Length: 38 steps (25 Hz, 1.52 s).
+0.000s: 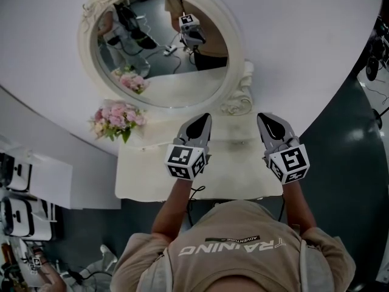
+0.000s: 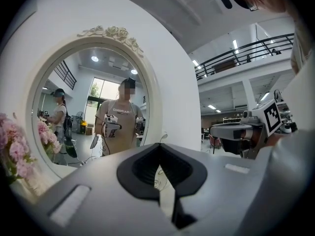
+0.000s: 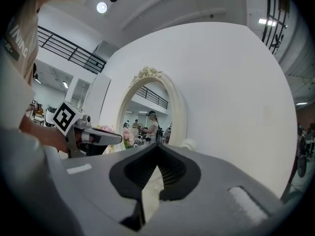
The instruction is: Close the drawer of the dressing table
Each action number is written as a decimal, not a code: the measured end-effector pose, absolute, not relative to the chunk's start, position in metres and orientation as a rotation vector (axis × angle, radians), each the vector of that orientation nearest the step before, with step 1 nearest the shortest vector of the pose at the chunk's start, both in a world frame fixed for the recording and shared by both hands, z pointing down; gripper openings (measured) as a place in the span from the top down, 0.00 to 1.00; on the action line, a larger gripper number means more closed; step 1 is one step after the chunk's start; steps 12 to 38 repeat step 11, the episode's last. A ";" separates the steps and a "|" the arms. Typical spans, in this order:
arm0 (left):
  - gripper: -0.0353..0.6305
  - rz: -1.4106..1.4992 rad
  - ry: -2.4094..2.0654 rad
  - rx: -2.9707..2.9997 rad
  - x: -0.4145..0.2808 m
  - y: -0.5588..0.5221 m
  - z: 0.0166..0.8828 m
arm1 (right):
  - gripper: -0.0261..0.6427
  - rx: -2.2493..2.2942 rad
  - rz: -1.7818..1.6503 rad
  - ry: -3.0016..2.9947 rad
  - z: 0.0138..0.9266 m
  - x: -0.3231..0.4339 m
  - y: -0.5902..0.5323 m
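The cream dressing table (image 1: pixel 146 184) stands against a white wall, its oval mirror (image 1: pixel 161 47) behind it. Both grippers hover over the tabletop, pointing at the wall. My left gripper (image 1: pixel 202 119) is over the middle of the top with its jaws shut and nothing between them; the left gripper view shows its tips (image 2: pixel 158 149) meeting in front of the mirror (image 2: pixel 93 112). My right gripper (image 1: pixel 267 118) is over the right part, also shut and empty, tips (image 3: pixel 157 149) together. The tabletop and the person's arms hide the drawer front.
A pink flower bouquet (image 1: pixel 117 119) sits at the table's back left corner. A carved scroll (image 1: pixel 240 99) flanks the mirror's right foot. White boxes (image 1: pixel 24 187) and cables lie on the dark floor at the left. The mirror reflects the person and another person.
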<state>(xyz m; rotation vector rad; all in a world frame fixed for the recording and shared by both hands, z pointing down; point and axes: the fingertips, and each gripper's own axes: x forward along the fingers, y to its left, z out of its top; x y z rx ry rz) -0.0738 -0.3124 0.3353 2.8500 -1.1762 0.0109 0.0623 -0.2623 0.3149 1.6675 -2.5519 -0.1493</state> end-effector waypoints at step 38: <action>0.92 0.025 -1.173 2.850 -0.074 -0.313 0.337 | 0.96 1.673 -0.137 -2.554 0.318 0.066 -0.265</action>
